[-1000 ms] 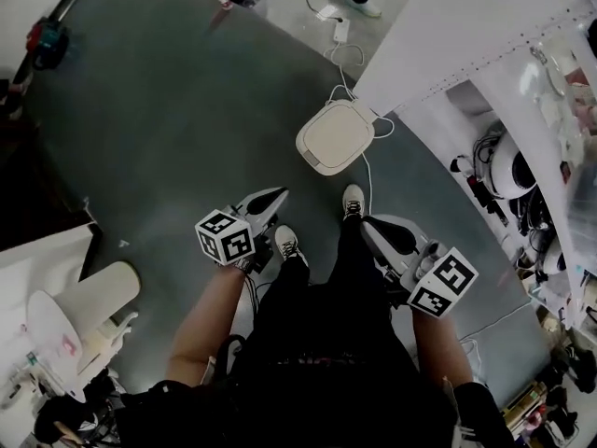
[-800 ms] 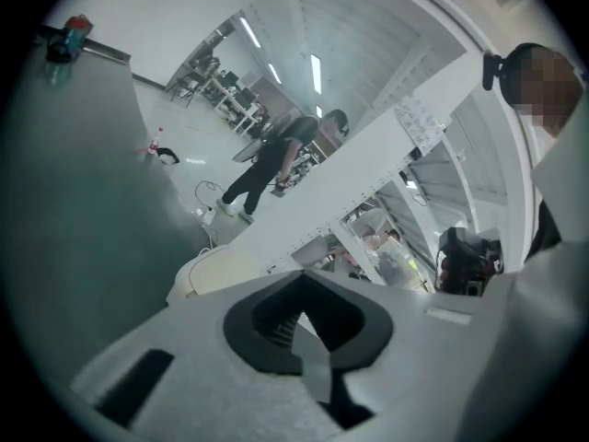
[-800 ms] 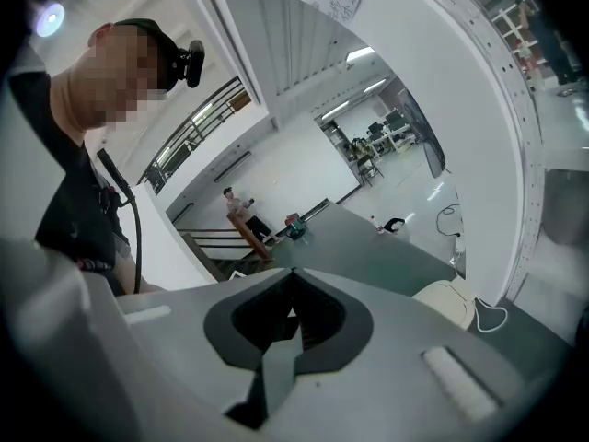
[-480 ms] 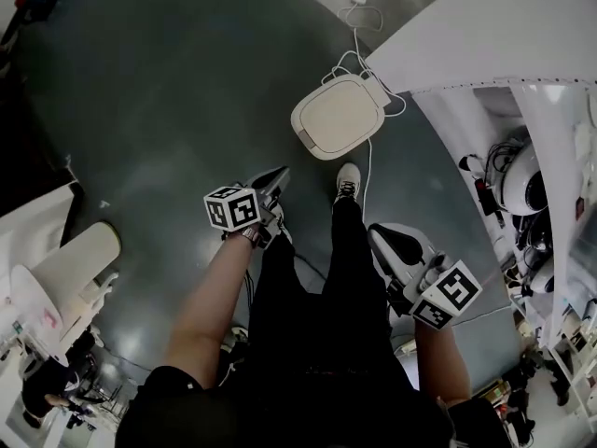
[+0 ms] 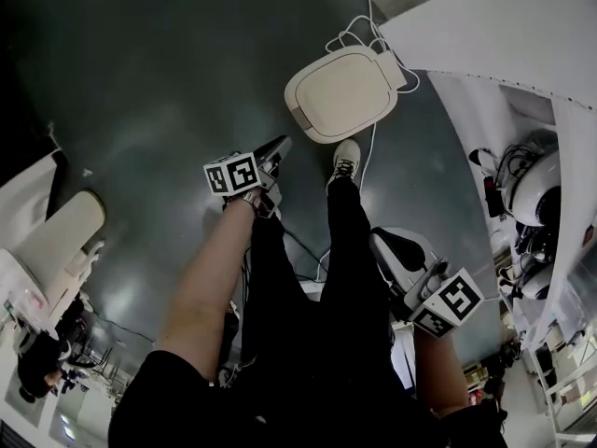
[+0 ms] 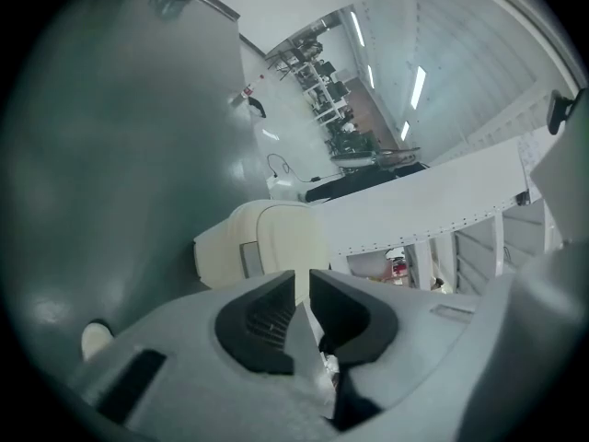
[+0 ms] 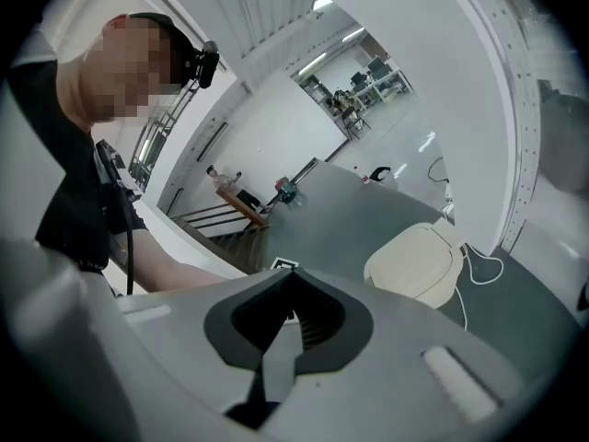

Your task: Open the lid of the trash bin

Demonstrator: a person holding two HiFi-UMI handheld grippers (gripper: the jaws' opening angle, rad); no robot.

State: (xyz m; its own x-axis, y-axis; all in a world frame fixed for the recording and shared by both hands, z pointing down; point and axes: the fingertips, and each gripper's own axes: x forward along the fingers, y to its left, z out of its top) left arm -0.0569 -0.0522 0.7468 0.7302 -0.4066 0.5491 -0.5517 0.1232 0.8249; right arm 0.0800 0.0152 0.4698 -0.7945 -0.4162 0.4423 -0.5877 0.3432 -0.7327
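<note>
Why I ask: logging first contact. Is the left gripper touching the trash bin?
Apart. In the left gripper view the trash bin stands beyond the left gripper's jaws, which have just been opening with nothing between them.

Looking along the left gripper [image 6: 302,280]: dark jaws standing a narrow gap apart, having just been opening, holding nothing between them. Pointing at a cream trash bin [image 6: 262,247] sitting on the grey floor [image 6: 120,155] just beyond the tips, its lid [image 6: 293,233] lying shut, a small grey panel [image 6: 250,259] showing on the near face. Running across at right, a long white riveted beam [image 6: 433,212]. Trailing over the floor behind the bin, a thin cable [image 6: 276,167].
</note>
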